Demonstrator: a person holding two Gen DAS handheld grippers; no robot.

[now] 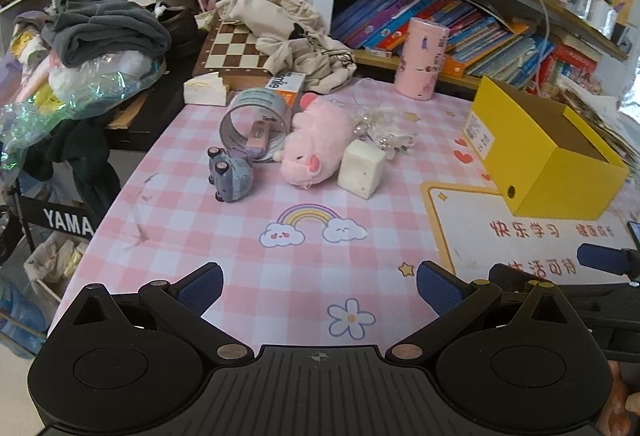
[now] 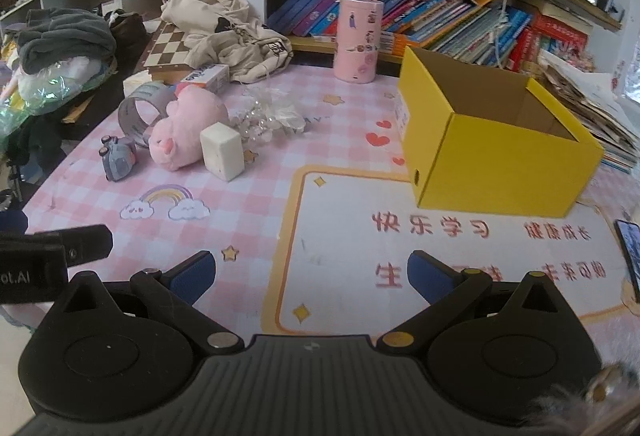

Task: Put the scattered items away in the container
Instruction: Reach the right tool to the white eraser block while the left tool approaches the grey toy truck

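Here, both the left gripper and right gripper gape wide, empty, above the checked tabletop. Ahead-left: fuzzy pink plush, white foam block, tape ring. Ahead-right: open yellow cardboard box.

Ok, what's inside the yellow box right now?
The yellow box is open-topped. Only bare brown inner walls show, with no item visible above them. Its floor is hidden behind the near walls in both views, so something low could lie there unseen.
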